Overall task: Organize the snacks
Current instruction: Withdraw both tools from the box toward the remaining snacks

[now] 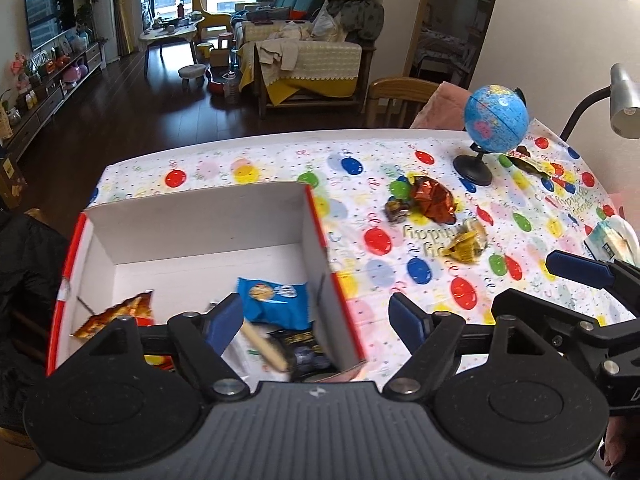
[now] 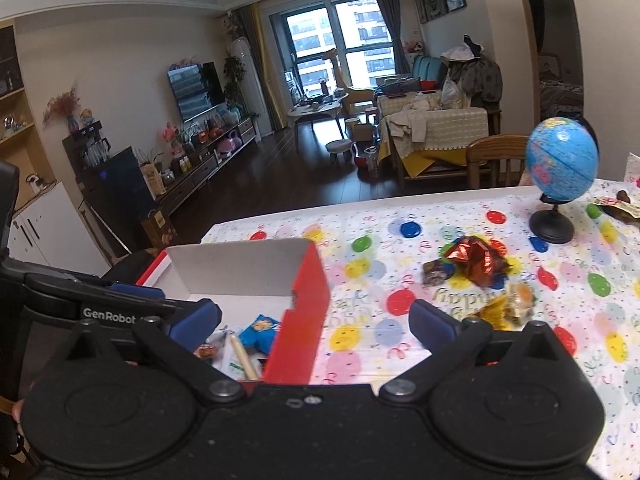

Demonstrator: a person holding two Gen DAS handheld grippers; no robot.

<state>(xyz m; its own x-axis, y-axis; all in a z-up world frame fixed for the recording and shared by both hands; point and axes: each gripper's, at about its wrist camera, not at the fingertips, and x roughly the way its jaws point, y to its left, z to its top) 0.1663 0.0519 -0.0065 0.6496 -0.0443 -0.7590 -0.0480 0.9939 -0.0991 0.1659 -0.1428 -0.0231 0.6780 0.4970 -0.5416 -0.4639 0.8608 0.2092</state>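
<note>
Both the left gripper (image 1: 316, 320) and right gripper (image 2: 316, 320) hover with fingers spread, pinching nothing. The red-sided box (image 1: 192, 216) holds a blue packet (image 1: 276, 296), an orange packet (image 1: 116, 316) and a dark packet (image 1: 304, 348).

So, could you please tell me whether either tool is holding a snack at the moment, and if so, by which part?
Nothing is held. The left tool and the right tool are both open with nothing between their fingers, above the box.

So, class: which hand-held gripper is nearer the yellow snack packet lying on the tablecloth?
Right. The right hand-held gripper has the yellow snack packet just beyond its right finger; the left hand-held gripper straddles the box wall, farther away.
</note>
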